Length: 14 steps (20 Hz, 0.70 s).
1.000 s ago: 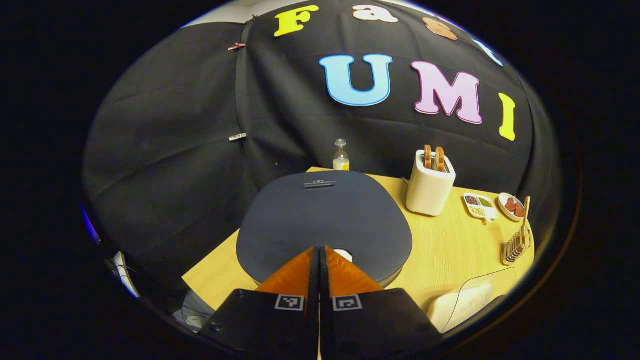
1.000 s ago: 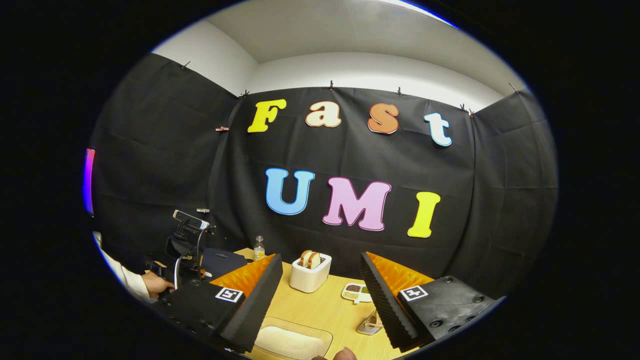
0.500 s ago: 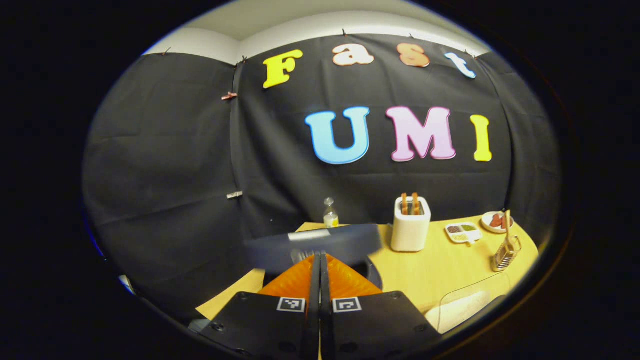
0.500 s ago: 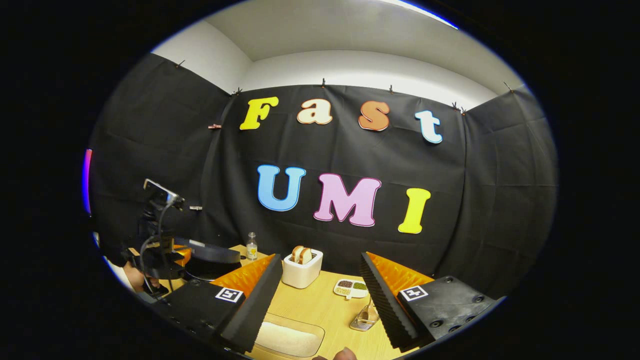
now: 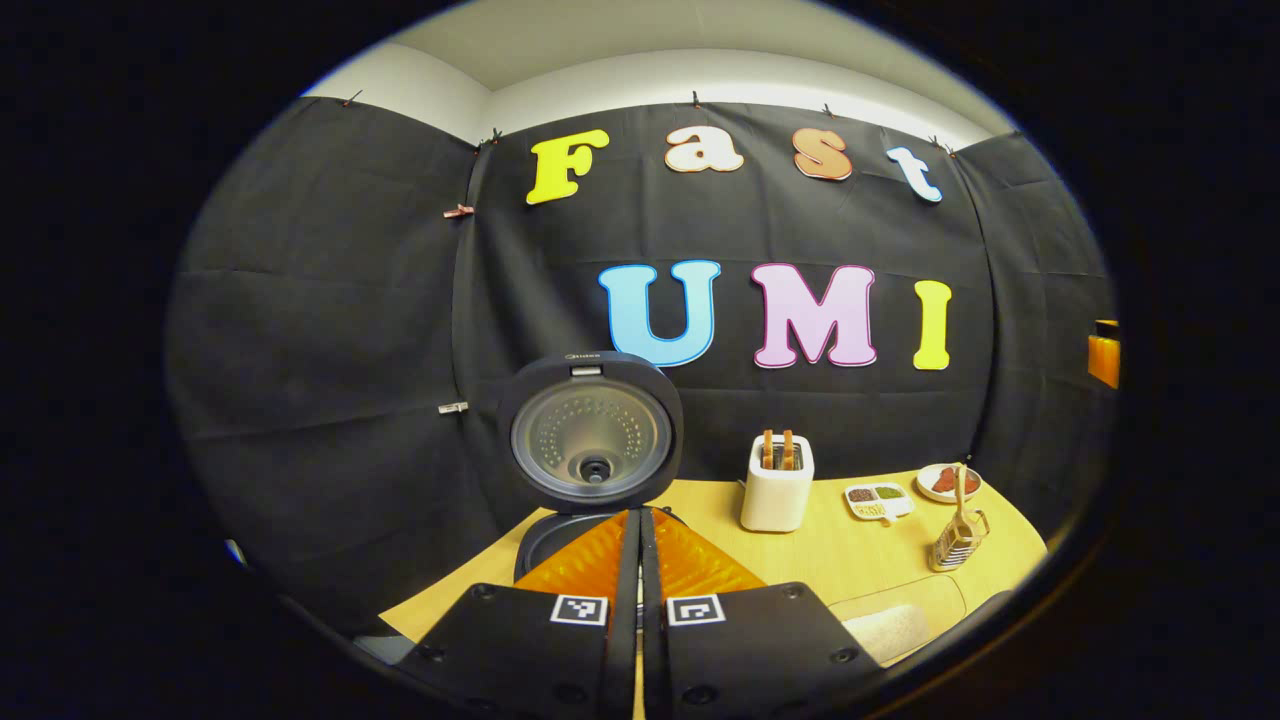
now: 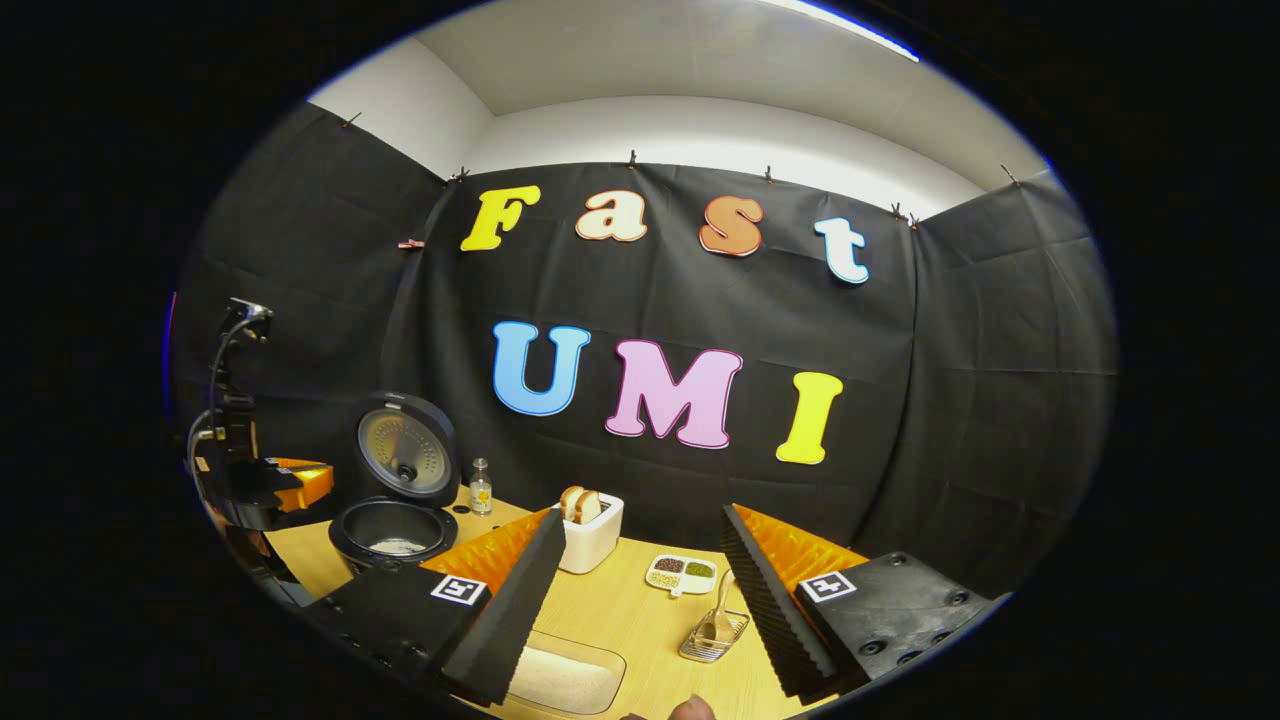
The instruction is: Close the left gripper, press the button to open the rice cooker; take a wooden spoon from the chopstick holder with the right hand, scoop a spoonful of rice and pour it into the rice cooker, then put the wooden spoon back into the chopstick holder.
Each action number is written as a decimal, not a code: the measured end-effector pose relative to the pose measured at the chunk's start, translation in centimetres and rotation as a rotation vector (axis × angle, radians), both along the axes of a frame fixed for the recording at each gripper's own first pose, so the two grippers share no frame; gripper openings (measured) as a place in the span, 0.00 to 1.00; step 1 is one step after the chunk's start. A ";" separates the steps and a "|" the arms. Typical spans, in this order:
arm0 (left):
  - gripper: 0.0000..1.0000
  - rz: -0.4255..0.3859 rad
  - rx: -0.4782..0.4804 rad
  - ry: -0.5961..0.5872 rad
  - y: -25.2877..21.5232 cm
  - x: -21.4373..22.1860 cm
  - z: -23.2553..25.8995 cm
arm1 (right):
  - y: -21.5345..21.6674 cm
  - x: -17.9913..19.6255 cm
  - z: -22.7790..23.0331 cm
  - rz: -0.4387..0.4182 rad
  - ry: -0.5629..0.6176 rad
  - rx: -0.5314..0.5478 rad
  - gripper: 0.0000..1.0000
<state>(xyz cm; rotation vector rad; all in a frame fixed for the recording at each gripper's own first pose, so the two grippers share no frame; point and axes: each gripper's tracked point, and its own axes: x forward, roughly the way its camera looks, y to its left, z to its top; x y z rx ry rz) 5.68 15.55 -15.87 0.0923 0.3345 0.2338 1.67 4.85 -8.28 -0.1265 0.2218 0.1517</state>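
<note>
- Rice cooker (image 6: 395, 528) at tabletop (image 6: 620, 615) left end, lid (image 6: 405, 450) upright behind pot.
- Bottle (image 6: 481, 487) just right of lid, by back wall.
- Toaster (image 6: 590, 532) right of bottle; divided dish (image 6: 681, 574) further right.
- Chopstick holder (image 6: 712, 640) before dish, wooden spoon (image 6: 718, 612) in it.
- Rice tray (image 6: 566, 678) at front edge, left of holder.

The rice cooker (image 6: 392, 533) stands open at the counter's (image 6: 620, 610) left end, its lid (image 6: 405, 452) upright behind the pot, so the mouth is reachable from above and the front. A toaster (image 6: 590, 530) stands to its right. Bare counter lies between the toaster and the chopstick holder (image 6: 714, 640), with a rice tray (image 6: 565, 680) at the near edge.
</note>
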 end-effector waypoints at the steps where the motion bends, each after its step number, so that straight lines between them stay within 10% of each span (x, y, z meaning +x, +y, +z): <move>1: 0.08 -0.006 -0.004 0.009 -0.3 -0.5 0.1 | -0.5 0.4 -0.4 -0.007 0.005 -0.007 0.97; 8: 0.57 0.024 -0.018 -0.011 -3.5 -3.6 1.6 | -4.4 4.7 -6.5 0.009 0.086 -0.039 0.98; 14: 0.74 0.122 -0.034 0.023 -6.9 -6.0 1.6 | -8.9 10.1 -14.5 0.024 0.207 0.029 0.98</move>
